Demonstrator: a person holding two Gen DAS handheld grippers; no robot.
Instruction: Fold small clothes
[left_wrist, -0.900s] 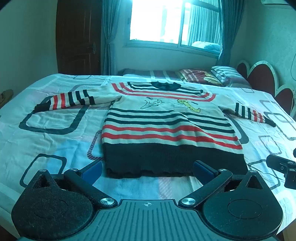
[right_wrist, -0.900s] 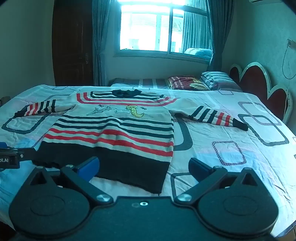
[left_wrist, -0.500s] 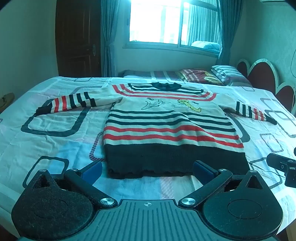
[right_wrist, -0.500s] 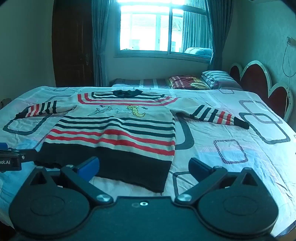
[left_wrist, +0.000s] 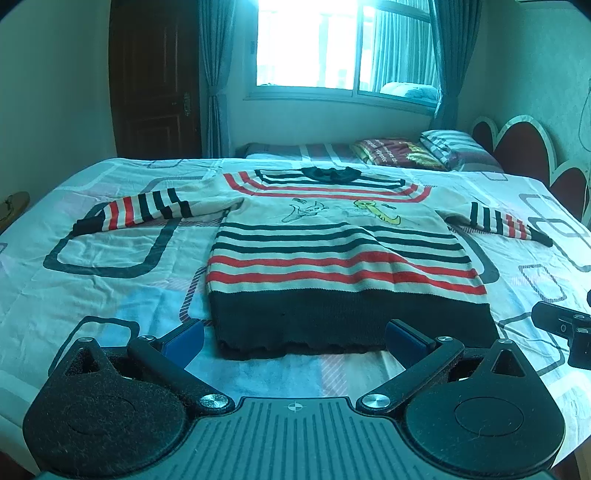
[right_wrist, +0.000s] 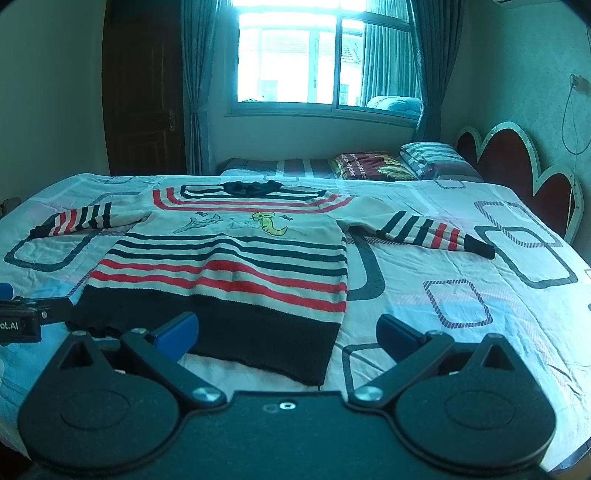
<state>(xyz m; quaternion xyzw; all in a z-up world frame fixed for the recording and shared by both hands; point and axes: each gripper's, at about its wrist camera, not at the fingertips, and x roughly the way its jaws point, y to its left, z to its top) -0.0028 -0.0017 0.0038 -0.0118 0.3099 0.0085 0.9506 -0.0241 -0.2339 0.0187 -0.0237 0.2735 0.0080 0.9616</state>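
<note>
A small striped sweater (left_wrist: 332, 254) lies flat on the bed, front up, both sleeves spread out, dark hem nearest me. It also shows in the right wrist view (right_wrist: 236, 266). My left gripper (left_wrist: 295, 338) is open and empty, hovering just before the hem's left half. My right gripper (right_wrist: 286, 332) is open and empty, just before the hem's right corner. The right gripper's side shows at the right edge of the left wrist view (left_wrist: 565, 328). The left gripper's side shows at the left edge of the right wrist view (right_wrist: 18, 317).
The bed (left_wrist: 92, 280) has a pale sheet with rounded-rectangle prints. Pillows (left_wrist: 417, 153) lie at the far side by a red scalloped headboard (left_wrist: 524, 147). A window with curtains and a dark door stand behind.
Both grippers have risen or tilted slightly, so the sweater sits lower in view. Neither has touched the sweater, which lies as before.
</note>
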